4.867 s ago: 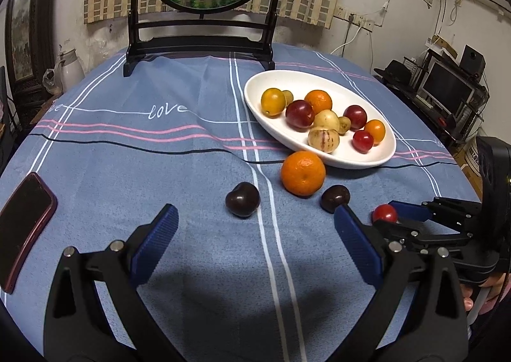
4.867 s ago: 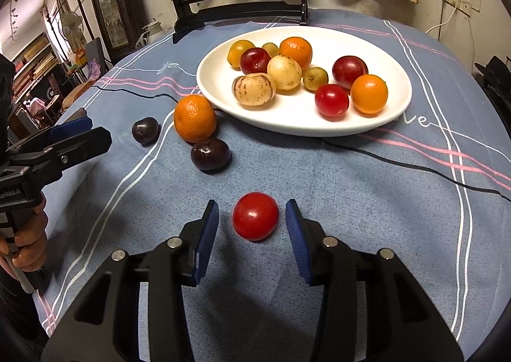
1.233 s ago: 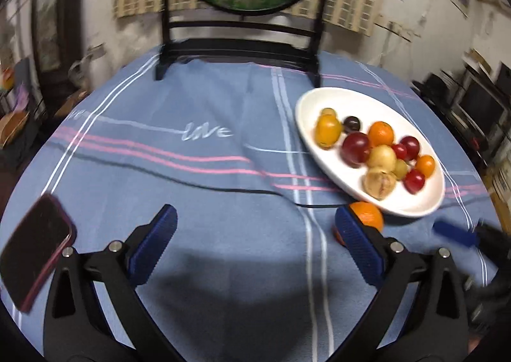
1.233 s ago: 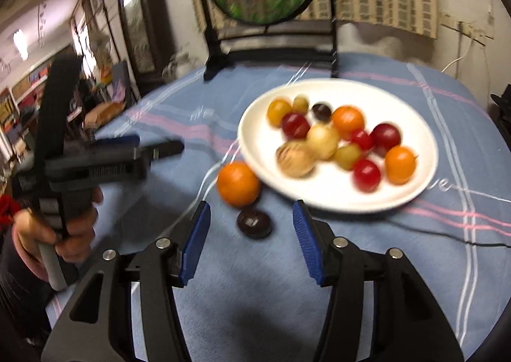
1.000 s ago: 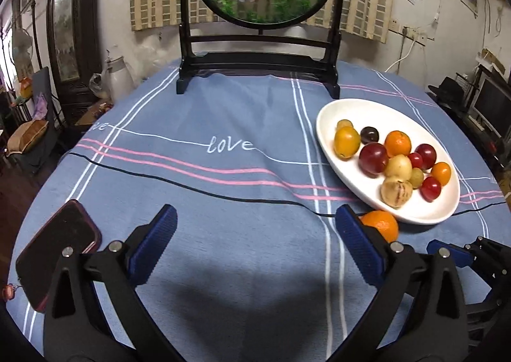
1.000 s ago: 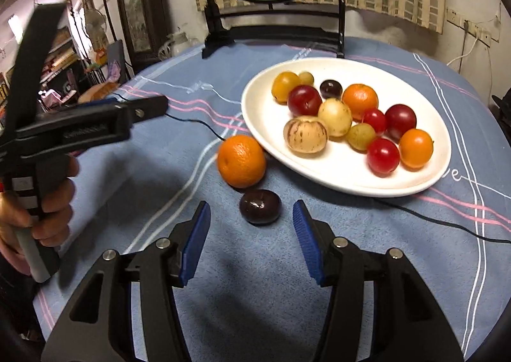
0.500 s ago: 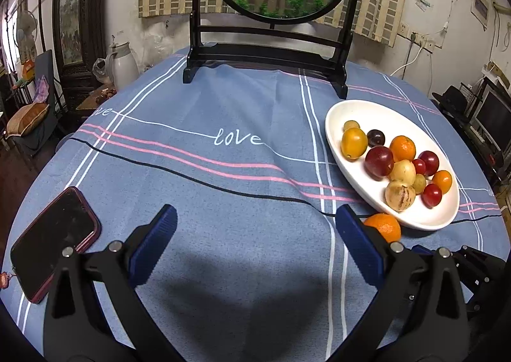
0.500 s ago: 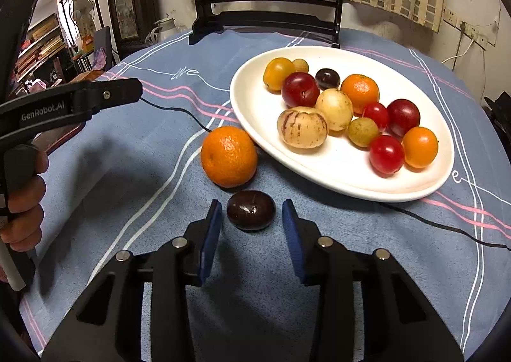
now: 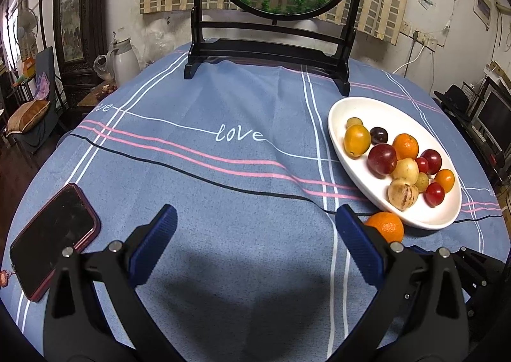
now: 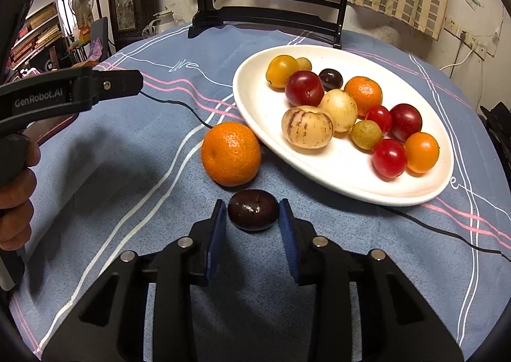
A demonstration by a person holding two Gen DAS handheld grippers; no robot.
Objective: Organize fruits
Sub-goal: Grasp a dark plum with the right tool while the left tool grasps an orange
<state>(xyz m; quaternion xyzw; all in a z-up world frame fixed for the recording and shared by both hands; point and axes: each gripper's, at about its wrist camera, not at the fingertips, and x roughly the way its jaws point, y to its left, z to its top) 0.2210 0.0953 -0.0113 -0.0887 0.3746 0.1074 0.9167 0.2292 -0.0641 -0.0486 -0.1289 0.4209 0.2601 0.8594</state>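
A white oval plate [image 10: 338, 176] holds several fruits. It also shows in the left wrist view [image 9: 357, 170]. A dark plum [image 10: 252, 209] lies on the blue cloth, between the blue pads of my right gripper [image 10: 252, 218]; the jaws have closed in around it with little or no gap at each side. An orange [image 10: 231, 153] sits just beyond the plum, touching the plate's near rim; it also shows in the left wrist view [image 9: 385, 227]. My left gripper [image 9: 252, 247] is wide open and empty above bare cloth, seen from the side in the right wrist view [image 10: 105, 85].
A dark phone in a red case [image 9: 52, 239] lies at the table's left edge. A black wooden stand with a round goldfish panel [image 9: 271, 52] stands at the table's far side. A black cable [image 10: 447, 231] runs across the cloth under the plate's near edge.
My right gripper has come down over the dark plum and its jaws have narrowed around it. My left gripper has stayed open and drifted slightly back.
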